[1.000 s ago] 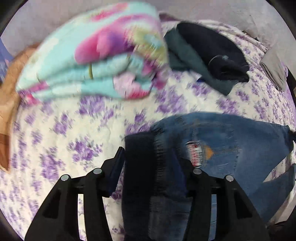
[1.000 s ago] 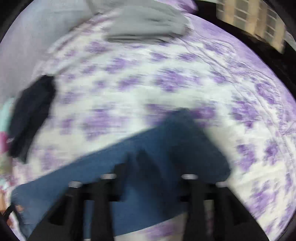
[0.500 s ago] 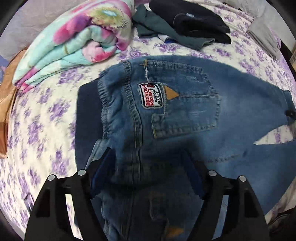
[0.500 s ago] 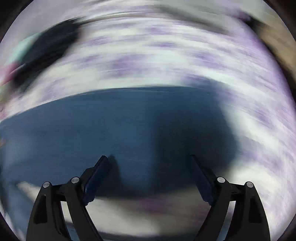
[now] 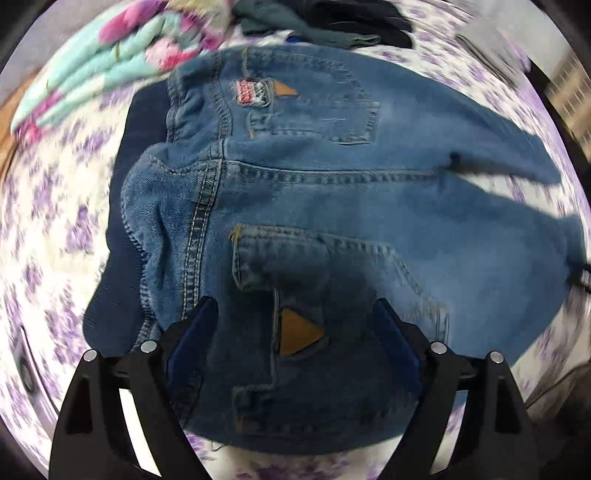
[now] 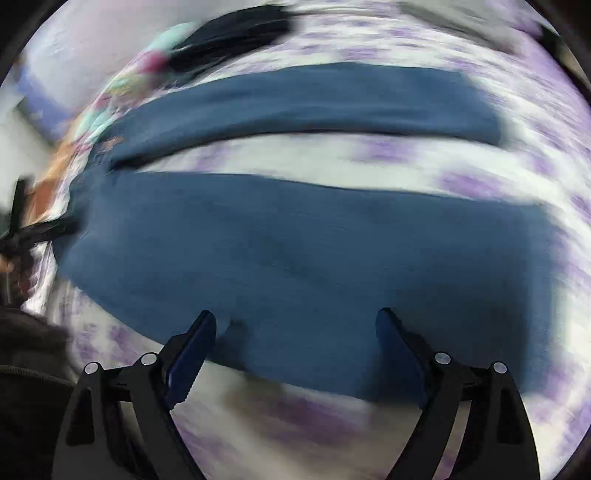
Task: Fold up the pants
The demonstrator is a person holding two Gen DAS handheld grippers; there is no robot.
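Evidently barely begun: from the left wrist, jeans (image 5: 332,192) spread seat-up and unfolded on the floral bedspread (image 5: 55,221) under the opening, empty left gripper (image 5: 291,314); from the right wrist, both legs apart beneath the wide-open, empty right gripper (image 6: 295,325).

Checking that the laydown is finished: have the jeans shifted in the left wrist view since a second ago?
Yes. The jeans now lie spread flat, reaching up to the folded floral blanket.

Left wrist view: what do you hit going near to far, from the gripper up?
Left gripper, jaws opening over the jeans → dark clothes pile at the far edge of the floral bedsheet.
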